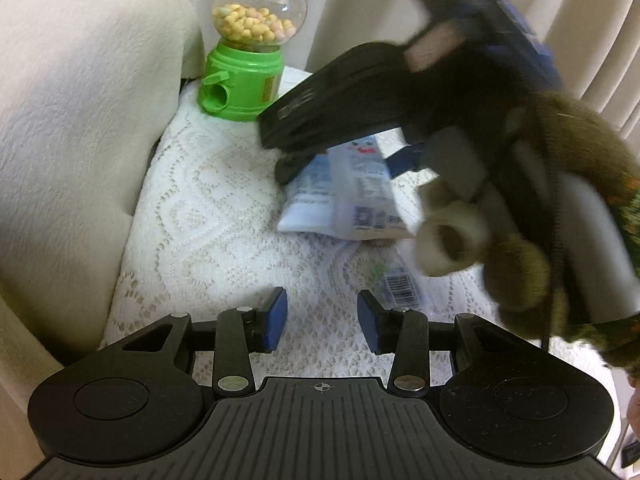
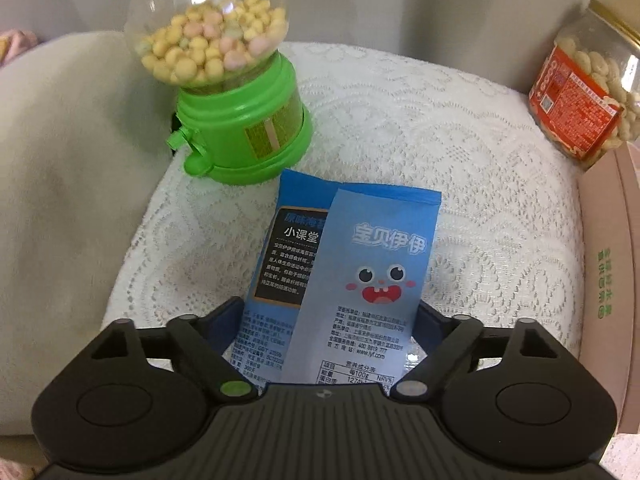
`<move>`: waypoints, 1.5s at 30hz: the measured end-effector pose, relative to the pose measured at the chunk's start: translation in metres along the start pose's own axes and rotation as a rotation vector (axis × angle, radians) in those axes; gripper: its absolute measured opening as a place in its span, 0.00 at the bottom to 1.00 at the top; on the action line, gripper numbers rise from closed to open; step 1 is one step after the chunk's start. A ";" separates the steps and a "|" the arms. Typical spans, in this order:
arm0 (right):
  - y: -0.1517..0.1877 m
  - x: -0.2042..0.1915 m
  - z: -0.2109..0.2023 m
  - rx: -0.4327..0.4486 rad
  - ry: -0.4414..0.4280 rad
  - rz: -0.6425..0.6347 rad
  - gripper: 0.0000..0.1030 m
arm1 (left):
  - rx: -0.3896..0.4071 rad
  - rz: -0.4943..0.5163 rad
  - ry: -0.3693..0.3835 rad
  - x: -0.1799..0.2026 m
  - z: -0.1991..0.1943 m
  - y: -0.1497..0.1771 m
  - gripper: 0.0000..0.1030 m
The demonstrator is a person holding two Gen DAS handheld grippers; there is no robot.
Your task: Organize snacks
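Observation:
A blue snack packet with a cartoon face (image 2: pixel 360 276) sits between my right gripper's (image 2: pixel 332 320) wide-spread fingers, standing over the lace cloth (image 2: pixel 460 168). I cannot tell whether the pads touch it. In the left wrist view the same packet (image 1: pixel 352 192) hangs under the right gripper (image 1: pixel 288 160), which is held by a gloved hand (image 1: pixel 520 272). My left gripper (image 1: pixel 322 320) is open and empty, low over the cloth, near a second small packet (image 1: pixel 396 284). A green candy dispenser (image 2: pixel 236 92) stands at the back left, also in the left wrist view (image 1: pixel 248 44).
A clear jar of pale nuts with an orange label (image 2: pixel 588 92) stands at the back right on a cardboard box (image 2: pixel 612 280). A cream cushion (image 1: pixel 72 100) rises along the left side. Curtains hang behind.

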State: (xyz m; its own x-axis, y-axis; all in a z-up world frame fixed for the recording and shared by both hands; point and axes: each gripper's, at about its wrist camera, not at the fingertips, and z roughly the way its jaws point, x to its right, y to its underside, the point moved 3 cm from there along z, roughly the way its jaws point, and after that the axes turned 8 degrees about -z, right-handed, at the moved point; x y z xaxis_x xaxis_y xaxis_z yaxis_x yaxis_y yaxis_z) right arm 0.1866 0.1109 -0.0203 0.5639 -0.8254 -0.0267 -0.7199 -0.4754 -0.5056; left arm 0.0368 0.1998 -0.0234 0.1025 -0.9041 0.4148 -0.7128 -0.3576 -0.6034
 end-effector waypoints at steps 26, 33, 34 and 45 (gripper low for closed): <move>0.231 0.139 -0.158 0.267 0.074 0.050 0.80 | -0.045 0.123 -0.158 0.095 0.065 -0.035 0.43; 0.270 0.168 -0.143 0.252 0.125 0.119 0.80 | -0.059 0.213 -0.203 0.111 0.069 -0.021 0.42; 0.274 0.170 -0.142 0.250 0.122 0.128 0.80 | -0.062 0.219 -0.199 0.113 0.068 -0.020 0.42; 0.290 0.186 -0.169 0.334 0.179 0.136 0.81 | -0.092 0.304 0.033 0.174 0.011 0.028 0.41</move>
State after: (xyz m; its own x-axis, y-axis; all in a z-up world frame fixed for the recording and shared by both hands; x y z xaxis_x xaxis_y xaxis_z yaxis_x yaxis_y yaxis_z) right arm 0.0142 -0.2315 -0.0258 0.3719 -0.9280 0.0228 -0.5952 -0.2572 -0.7613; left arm 0.0426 0.0299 0.0242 -0.1462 -0.9577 0.2478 -0.7671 -0.0485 -0.6397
